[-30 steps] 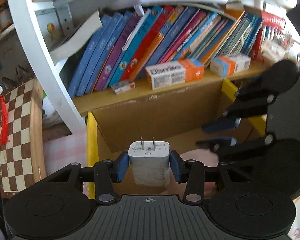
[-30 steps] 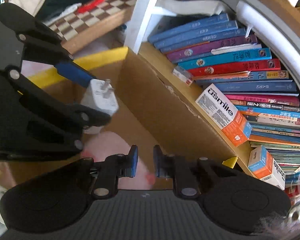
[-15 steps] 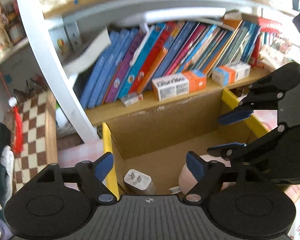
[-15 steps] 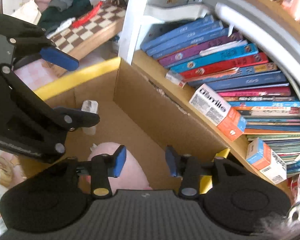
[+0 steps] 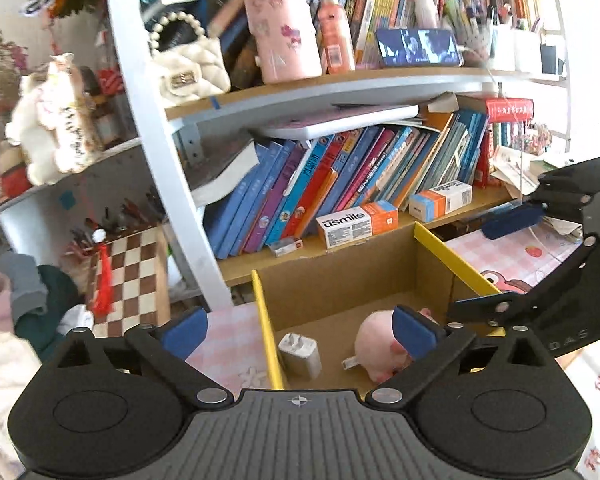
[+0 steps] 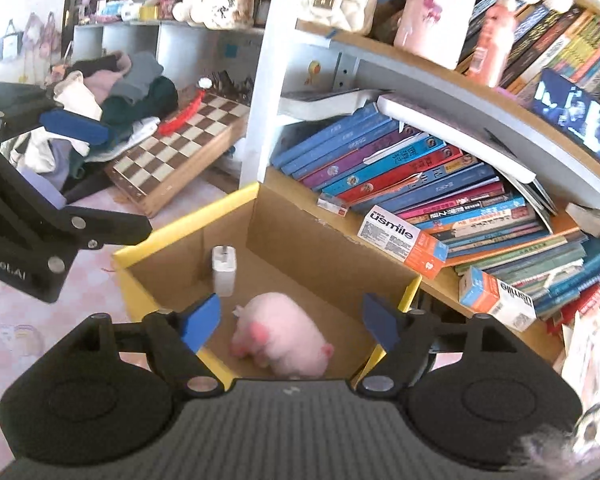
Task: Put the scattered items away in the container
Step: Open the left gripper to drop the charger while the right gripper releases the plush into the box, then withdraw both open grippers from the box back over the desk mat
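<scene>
With the white charger (image 5: 300,354) and pink plush pig (image 6: 280,334) lying in the cardboard box (image 5: 340,280) below both empty, still-opening jaws, lift the left gripper (image 5: 300,330) and right gripper (image 6: 290,320) straight clear of its rim.

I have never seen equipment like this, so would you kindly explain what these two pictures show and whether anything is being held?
There is no robot here: a person carries a two-finger tool in each hand, and each has a fisheye camera looking forward along its fingers. One picture is from the left tool, the other from the right tool; each also catches the other tool at its edge. The blue-tipped black fingers at the bottom of each picture belong to the tool carrying that camera. Both look down into a cardboard box with yellow edges beside a bookshelf. Inside lie a white charger and a pink plush pig. Nothing is held: both tools' jaws are opening, with nothing between them.
</scene>
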`<state>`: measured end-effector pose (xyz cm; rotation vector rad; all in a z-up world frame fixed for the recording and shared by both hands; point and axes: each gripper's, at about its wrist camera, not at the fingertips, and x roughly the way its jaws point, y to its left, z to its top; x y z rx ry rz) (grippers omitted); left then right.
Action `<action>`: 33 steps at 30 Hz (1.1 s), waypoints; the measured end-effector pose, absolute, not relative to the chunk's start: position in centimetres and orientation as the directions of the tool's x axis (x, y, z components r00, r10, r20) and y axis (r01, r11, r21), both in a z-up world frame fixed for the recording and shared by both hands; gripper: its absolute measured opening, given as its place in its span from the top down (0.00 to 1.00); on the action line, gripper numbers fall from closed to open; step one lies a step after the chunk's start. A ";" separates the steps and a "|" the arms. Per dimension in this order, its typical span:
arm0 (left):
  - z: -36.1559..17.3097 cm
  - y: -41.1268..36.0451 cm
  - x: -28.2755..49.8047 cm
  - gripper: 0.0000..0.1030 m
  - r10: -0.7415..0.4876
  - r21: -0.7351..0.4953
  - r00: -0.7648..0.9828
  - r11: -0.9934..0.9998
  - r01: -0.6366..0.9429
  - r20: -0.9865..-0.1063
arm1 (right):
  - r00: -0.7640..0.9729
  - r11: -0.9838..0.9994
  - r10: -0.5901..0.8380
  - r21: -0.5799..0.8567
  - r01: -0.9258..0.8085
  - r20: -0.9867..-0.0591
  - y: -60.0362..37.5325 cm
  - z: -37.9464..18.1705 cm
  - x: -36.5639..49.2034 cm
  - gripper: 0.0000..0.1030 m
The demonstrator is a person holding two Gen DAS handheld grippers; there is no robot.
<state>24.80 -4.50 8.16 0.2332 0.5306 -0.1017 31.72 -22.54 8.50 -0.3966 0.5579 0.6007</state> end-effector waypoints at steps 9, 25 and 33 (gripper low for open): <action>6.9 -3.8 18.6 0.02 -0.033 0.212 0.858 0.963 0.164 -0.513 | 0.707 0.798 0.382 -0.173 -0.577 -0.595 -22.6 7.8 24.4 0.15; 1.7 -3.5 12.5 0.01 -0.035 0.186 0.782 0.964 0.191 -0.622 | 0.684 0.881 0.296 -0.086 -0.465 -0.667 -21.0 2.0 16.7 0.11; 0.1 -3.2 11.2 0.01 -0.033 0.151 0.760 0.973 0.172 -0.649 | 0.690 0.915 0.261 -0.057 -0.401 -0.675 -21.1 0.4 14.7 0.10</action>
